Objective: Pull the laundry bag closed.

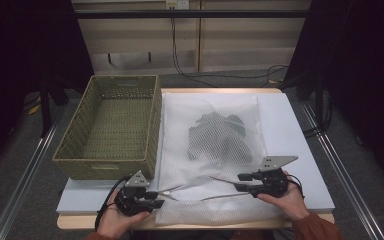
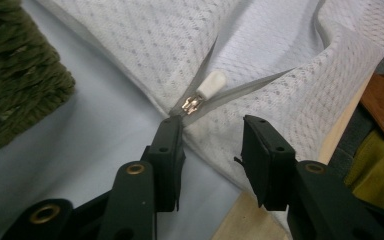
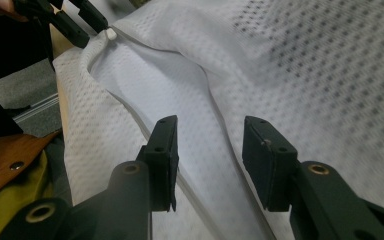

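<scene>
Near the front edge of the desk (image 1: 290,125) lies a white mesh laundry bag (image 1: 180,130) with dark clothing (image 1: 220,137) inside; from above, both hand-held grippers sit at its open zipper, beside a woven basket (image 1: 145,145); the left hand-held gripper (image 2: 212,137) stands spread, its camera alone revealing the white zipper pull (image 2: 212,85) just beyond the jaw tips, untouched; the right hand-held gripper (image 3: 210,137) is also spread, straddling the zipper edge without pinching; light boards cover the desk, the room around dark.
</scene>
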A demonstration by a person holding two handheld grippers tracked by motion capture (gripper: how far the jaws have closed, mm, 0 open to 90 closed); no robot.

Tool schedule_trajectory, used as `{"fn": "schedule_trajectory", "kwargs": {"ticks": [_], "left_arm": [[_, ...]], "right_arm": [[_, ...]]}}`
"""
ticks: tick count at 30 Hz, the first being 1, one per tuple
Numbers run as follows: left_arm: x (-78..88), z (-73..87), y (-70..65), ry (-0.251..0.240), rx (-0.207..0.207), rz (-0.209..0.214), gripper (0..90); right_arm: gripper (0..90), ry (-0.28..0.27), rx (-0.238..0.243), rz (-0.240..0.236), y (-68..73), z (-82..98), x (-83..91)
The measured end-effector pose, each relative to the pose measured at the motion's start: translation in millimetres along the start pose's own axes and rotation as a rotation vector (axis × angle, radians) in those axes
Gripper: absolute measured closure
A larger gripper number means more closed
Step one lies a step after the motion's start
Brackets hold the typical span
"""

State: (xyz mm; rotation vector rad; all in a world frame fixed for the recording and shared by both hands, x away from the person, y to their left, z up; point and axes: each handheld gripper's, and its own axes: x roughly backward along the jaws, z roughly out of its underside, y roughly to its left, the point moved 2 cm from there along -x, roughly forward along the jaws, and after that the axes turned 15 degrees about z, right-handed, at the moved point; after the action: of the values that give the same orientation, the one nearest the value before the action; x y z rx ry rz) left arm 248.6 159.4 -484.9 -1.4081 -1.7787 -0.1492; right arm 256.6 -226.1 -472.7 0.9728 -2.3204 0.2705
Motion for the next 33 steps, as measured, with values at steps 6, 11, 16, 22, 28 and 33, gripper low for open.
{"fn": "schedule_trajectory", "kwargs": {"ticks": [6,11,16,22,28,33], "left_arm": [[-2.6,-1.7,-2.6,0.032,-0.047,-0.034,65.6],[-2.7,-4.0,-0.7,0.046,-0.035,-0.058,81.8],[-4.6,-5.3,-1.6,0.032,-0.021,-0.046,90.0],[1.5,-6.2,-4.0,-0.017,-0.019,-0.028,90.0],[11.3,-5.9,-7.2,-0.059,-0.031,-0.033,90.0],[15.3,-6.7,-11.0,-0.071,-0.044,-0.036,90.0]], "right_arm": [[61.2,0.005,0.030,-0.053,15.8,-21.5,-17.4],[62.4,0.005,0.041,-0.108,27.4,-40.3,-34.4],[61.2,0.020,0.067,-0.133,41.7,-51.1,-57.8],[61.2,0.047,0.089,-0.187,59.6,-60.9,-76.1],[71.8,0.080,0.109,-0.259,73.6,-67.4,-92.2],[74.3,0.095,0.102,-0.312,84.3,-72.2,-104.7]]}}
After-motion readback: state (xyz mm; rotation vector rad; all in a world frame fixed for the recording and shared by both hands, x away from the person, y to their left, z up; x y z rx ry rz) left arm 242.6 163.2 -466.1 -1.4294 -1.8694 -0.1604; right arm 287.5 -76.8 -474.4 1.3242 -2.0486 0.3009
